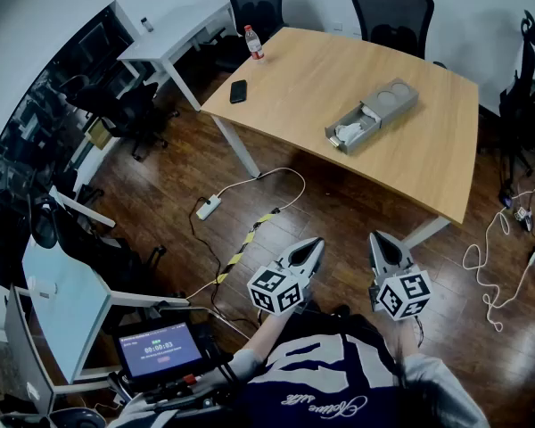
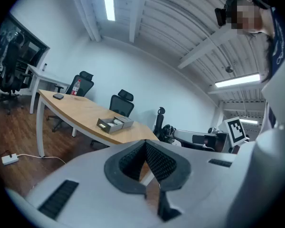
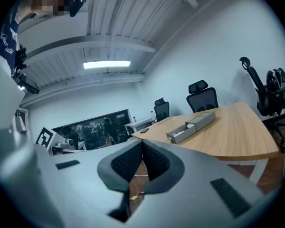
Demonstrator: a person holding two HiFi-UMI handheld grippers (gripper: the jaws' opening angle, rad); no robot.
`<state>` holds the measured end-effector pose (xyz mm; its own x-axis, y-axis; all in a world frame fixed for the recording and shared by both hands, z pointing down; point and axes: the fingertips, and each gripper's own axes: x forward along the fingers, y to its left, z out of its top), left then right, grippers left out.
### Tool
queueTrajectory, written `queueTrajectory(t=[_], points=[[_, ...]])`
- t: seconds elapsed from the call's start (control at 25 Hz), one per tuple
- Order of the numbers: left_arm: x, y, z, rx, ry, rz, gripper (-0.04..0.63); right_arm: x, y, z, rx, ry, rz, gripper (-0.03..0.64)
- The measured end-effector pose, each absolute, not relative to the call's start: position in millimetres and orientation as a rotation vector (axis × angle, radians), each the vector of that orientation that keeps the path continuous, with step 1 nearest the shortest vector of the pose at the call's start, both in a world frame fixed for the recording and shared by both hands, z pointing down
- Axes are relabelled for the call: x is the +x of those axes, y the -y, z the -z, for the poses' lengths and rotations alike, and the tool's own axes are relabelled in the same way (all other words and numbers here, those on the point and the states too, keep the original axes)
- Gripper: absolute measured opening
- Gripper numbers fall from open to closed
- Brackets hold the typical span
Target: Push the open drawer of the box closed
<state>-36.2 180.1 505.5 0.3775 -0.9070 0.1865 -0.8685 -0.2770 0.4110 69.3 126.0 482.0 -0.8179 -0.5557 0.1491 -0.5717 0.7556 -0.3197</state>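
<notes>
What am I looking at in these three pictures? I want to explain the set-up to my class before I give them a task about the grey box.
There is no robot here. A person holds a hand tool in each hand: the left gripper and the right gripper. The cube with square markers is part of each one.

The head view comes from a camera on the person's head, looking steeply down. The left and right gripper views come from a camera riding on each gripper, looking along its two jaws. Both pairs of jaws are together and hold nothing.

Ahead stands a wooden table. On it lie a grey box with its drawer pulled out, a dark phone and a bottle. Both grippers are well short of the table.
</notes>
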Motion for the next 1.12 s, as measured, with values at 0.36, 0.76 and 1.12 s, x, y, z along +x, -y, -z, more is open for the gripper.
queueTrajectory(t=[0.36,0.76,1.12], points=[[-26,-153,-514,2.185,1.512,0.061,0.002,90,-102,-501,0.964,2.875,-0.627,-0.002],[2,-70,-527,2.255,1.361,0.028,0.002,141,-46,-508,1.181,2.785,-0.653,-0.002],[-29,16,-538,2.265,1.313,-0.005,0.002,143,31,-519,1.33,2.704,-0.677,-0.002]])
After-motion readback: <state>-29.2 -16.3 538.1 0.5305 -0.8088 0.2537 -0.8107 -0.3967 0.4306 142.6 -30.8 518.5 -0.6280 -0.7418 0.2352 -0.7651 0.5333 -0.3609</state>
